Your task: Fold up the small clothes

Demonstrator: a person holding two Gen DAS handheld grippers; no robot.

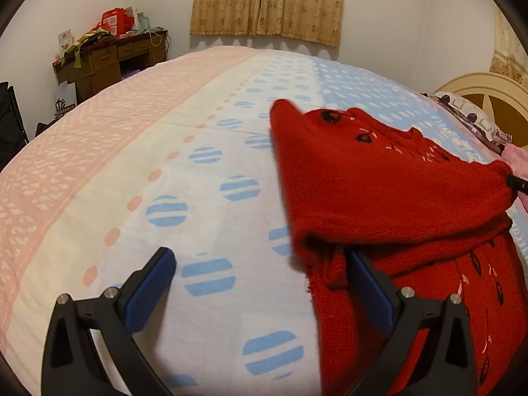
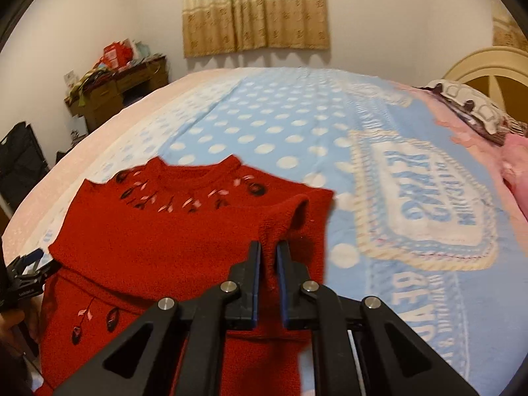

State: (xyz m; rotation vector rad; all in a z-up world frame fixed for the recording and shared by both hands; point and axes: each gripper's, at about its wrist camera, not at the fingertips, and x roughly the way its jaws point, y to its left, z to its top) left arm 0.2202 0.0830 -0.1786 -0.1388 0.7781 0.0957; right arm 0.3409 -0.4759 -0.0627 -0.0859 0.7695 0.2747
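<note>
Right tongs (image 2: pixel 269 257) pinch a raised ridge of the red knitted sweater with dark leaf embroidery (image 2: pixel 184 231), lying on the dotted blue-and-pink bedspread (image 2: pixel 264 125); left tongs (image 1: pixel 260 283) gape wide, empty, beside its edge. Held at one point only, the fold may sag or slip askew.

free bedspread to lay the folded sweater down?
Free: pink-and-white stretch left of the red sweater, toward the desk; blue dotted area between sweater and curtain. Crowded: headboard side with pillow and pink fabric.
</note>
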